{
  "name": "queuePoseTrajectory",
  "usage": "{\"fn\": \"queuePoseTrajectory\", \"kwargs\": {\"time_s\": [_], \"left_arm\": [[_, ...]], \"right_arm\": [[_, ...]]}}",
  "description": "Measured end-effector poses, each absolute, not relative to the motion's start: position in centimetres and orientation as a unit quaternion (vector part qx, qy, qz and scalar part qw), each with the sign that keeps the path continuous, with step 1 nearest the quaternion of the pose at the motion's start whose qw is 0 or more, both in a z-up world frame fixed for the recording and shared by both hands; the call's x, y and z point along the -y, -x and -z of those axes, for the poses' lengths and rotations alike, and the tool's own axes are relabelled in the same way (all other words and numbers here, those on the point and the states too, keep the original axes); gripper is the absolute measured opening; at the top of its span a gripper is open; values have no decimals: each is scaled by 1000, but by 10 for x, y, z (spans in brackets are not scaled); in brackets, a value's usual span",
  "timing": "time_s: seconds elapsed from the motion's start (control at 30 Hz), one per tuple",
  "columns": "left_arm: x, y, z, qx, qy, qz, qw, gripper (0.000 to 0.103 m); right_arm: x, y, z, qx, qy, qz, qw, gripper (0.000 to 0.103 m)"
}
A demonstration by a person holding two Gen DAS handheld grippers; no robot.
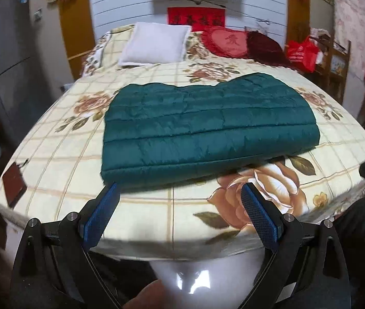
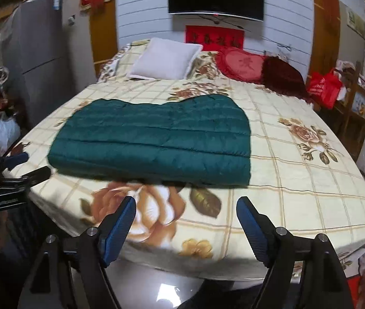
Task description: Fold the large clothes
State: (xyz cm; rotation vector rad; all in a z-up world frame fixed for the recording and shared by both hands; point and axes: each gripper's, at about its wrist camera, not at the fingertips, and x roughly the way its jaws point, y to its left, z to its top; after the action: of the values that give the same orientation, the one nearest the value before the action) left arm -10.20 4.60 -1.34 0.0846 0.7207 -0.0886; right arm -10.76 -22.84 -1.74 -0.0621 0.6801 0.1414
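We see the folded green quilted garment (image 1: pixel 208 126) lying on the bed (image 1: pixel 141 206) just ahead of both wide-open, empty grippers, its long axis running crosswise to them, with our left gripper (image 1: pixel 180 193) nearer its front edge than our right gripper (image 2: pixel 186 207).

Quilted green jacket (image 1: pixel 208 128) with a soft satin sheen lies on a matt flowery cloth bedspread (image 1: pixel 187 213), while blue gripper pads (image 2: pixel 252 234) show a rough grid texture on matt black plastic above glossy floor tile (image 1: pixel 195 278).
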Motion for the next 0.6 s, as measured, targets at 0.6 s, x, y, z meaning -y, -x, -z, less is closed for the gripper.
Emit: {"fn": "queuePoseTrajectory", "kwargs": {"time_s": [0.6], "left_arm": [[-26,151,-6,-366,-12,41,930,95]], "right_arm": [[203,165,0,-323,37,-79,943,80]]}}
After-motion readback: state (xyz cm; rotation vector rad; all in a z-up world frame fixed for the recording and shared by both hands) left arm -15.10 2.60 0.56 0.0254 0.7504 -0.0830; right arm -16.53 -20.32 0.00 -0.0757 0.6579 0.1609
